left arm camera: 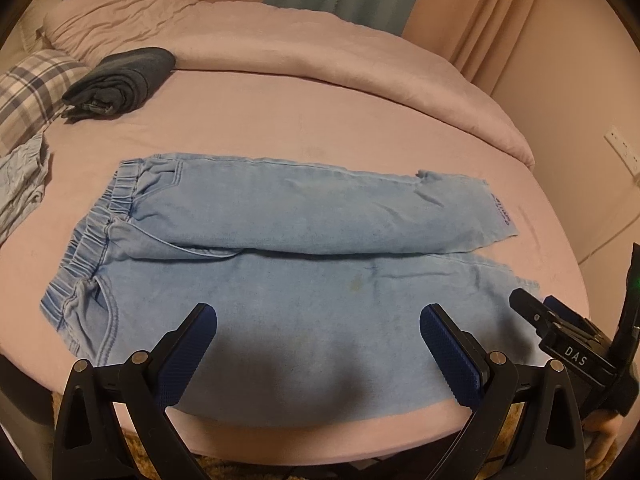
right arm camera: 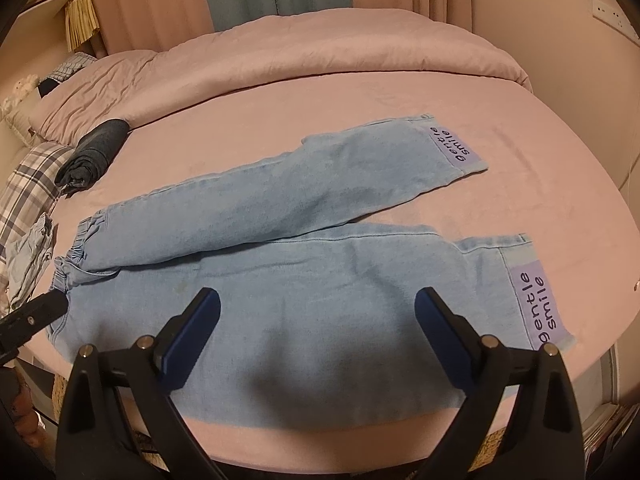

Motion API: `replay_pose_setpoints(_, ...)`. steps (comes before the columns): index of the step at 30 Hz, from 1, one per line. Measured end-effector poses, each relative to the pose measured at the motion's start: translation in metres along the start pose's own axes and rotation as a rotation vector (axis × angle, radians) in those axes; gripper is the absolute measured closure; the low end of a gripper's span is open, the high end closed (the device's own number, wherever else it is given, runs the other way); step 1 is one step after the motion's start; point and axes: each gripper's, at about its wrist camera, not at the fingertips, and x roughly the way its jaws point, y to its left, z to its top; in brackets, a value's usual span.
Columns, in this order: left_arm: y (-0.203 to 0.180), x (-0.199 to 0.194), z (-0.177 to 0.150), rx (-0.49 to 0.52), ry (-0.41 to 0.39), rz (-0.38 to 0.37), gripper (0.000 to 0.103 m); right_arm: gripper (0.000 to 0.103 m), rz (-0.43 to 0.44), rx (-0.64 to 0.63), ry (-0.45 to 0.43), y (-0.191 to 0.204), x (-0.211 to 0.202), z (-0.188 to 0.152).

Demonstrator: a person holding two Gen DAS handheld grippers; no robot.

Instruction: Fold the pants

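Light blue denim pants lie flat on the pink bed sheet, elastic waistband at the left, both legs running right. In the right wrist view the pants show purple "gentle smile" patches at the cuffs. My left gripper is open and empty, hovering over the near leg close to the bed's front edge. My right gripper is open and empty over the near leg, nearer the cuff; it also shows in the left wrist view. The left gripper's tip shows by the waistband.
A folded dark garment lies at the back left of the bed. A plaid pillow and a crumpled light blue cloth sit at the left edge. A bunched pink duvet lies along the back. Curtains hang behind.
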Motion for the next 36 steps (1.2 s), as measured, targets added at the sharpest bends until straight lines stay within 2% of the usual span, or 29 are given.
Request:
replay_pose_setpoints(31, 0.004, -0.003, 0.001, -0.025, -0.009, -0.04, 0.001, 0.008, -0.007, -0.003, -0.007, 0.001, -0.0042, -0.0014)
replay_pose_setpoints(36, 0.0001, -0.0096, 0.0001, -0.007, -0.044, -0.027, 0.001, 0.008, -0.009, -0.002, -0.007, 0.0, -0.0051, -0.0013)
